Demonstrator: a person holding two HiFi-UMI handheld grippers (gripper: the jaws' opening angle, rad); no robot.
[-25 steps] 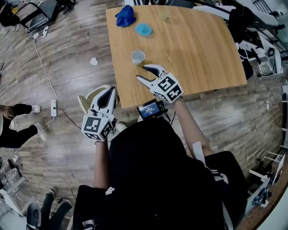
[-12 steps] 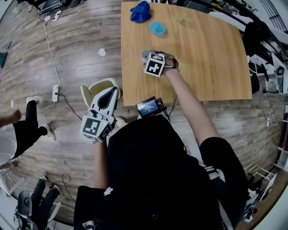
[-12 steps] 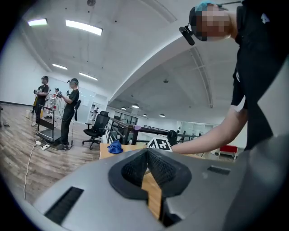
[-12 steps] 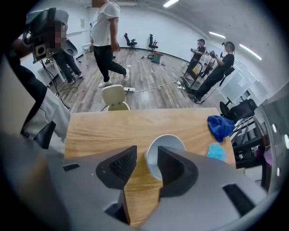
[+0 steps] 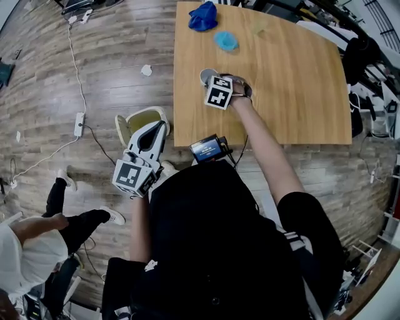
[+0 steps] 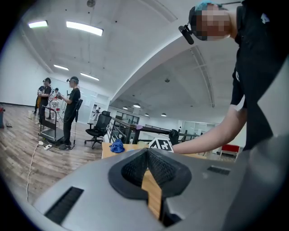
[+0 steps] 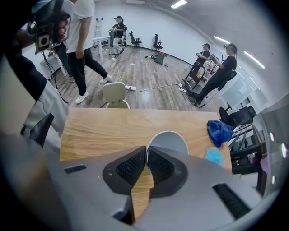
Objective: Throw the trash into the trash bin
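Observation:
A white paper cup (image 5: 206,75) stands on the wooden table (image 5: 294,94). My right gripper (image 5: 217,79) points down onto it from the near side. In the right gripper view its jaws are closing, and the pads pinch the cup's (image 7: 168,142) near rim between them. My left gripper (image 5: 157,127) hangs shut and empty over the floor, at the table's front left corner, just above the trash bin (image 5: 122,125). Its pads (image 6: 146,155) meet with nothing between them. The bin (image 7: 114,92) also shows beyond the table's edge.
A dark blue cloth (image 5: 204,15) and a light blue crumpled piece (image 5: 226,41) lie at the table's far end. A paper ball (image 5: 146,70) and a power strip (image 5: 79,124) with its cable lie on the floor. A bystander's legs (image 5: 75,222) are at lower left.
My right gripper left the table's front edge, tipped down over the cup and closed from wide open onto its rim. The left gripper stayed put. The bystander at left walked.

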